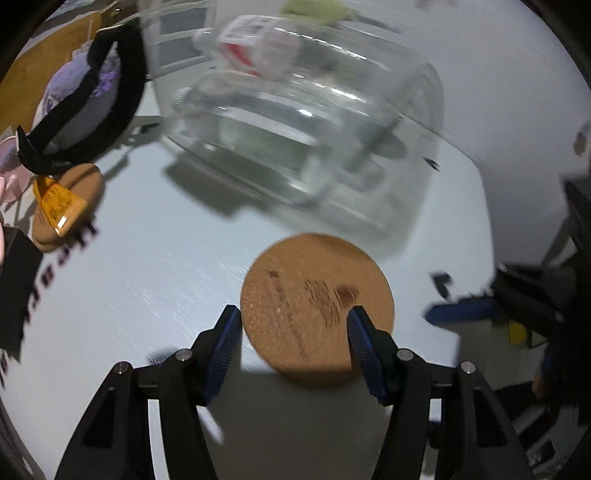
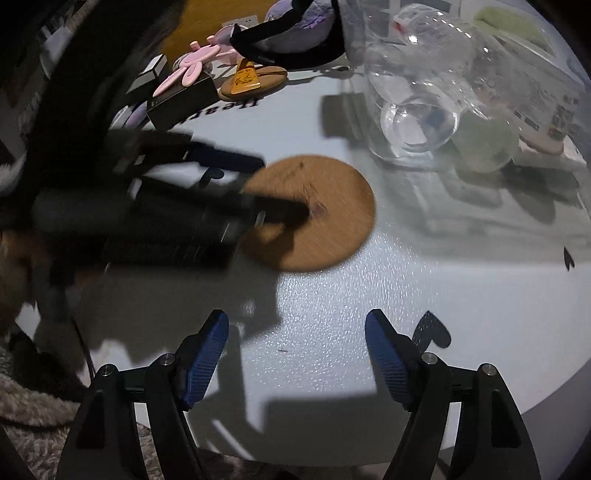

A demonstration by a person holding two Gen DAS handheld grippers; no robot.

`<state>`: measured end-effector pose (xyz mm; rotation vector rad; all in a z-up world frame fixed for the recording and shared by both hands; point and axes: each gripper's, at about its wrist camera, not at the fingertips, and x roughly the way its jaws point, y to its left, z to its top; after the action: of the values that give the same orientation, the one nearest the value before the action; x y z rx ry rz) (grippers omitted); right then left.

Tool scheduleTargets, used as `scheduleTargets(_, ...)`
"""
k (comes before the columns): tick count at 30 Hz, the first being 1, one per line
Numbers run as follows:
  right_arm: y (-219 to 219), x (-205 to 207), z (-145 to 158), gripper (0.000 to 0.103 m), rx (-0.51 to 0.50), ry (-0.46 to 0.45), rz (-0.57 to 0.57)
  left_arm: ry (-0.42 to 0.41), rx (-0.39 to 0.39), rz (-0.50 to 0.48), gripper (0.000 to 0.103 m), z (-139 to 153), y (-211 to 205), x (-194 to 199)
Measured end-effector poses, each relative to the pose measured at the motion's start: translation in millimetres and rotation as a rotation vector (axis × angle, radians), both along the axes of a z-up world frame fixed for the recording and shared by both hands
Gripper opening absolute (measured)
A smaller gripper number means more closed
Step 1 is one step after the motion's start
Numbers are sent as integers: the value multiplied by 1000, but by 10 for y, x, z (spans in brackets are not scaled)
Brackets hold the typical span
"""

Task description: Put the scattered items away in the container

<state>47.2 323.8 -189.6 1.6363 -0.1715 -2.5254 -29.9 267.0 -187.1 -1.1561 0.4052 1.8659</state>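
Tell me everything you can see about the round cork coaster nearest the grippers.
The cork coaster is a flat, round disc of tan, speckled cork with dark printed markings on its face, blurred here. It lies flat on the pale table, in front of the clear container and apart from it. The left gripper is over it, jaws apart, one finger on each side; whether the fingers touch it cannot be told. Their shadow falls across it.

White table [image 2: 332, 314] with textured surface, black heart-shaped marks [image 2: 430, 330] printed near its edge, black lettering [image 2: 221, 107] printed near far side, grey fuzzy rug [image 2: 29, 410] below table edge, ochre wall panel [image 1: 40, 62] with white wall socket [image 2: 243, 22] behind
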Motion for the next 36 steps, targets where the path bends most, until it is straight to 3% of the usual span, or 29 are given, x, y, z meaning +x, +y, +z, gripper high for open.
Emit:
scheduleTargets(3,140,66,-12,77,-69,-19,-31,-24,4,-23,59,-4,25,142)
scheduleTargets(7,420,196,115,76,-135,-12,-175,-88,53,73,59,72,-142,57)
scheduleTargets(9,602,160,151,57,-198,-16,-259,-115,83,133,59,116,-228,-53)
scheduleTargets(10,674,114,140,53,-229,-26,-292,-127,88,147,56,122,-241,-84)
scheduleTargets(12,788,22,116,45,-299,-28,-341,-158,85,176,43,95,-232,-174)
scheduleTargets(16,926,-71,82,45,-415,-34,-409,-195,51,181,34,5,-139,-207)
scheduleTargets(23,868,-189,-6,44,-414,-74,-428,-115,34,102,31,10,-52,4)
scheduleTargets(29,1096,-91,-47,44,-637,-118,-537,-136,67,108,31,0,-116,-32)
scheduleTargets(36,1063,-47,236,44,-775,-63,-511,-172,127,141,33,53,-290,-87)
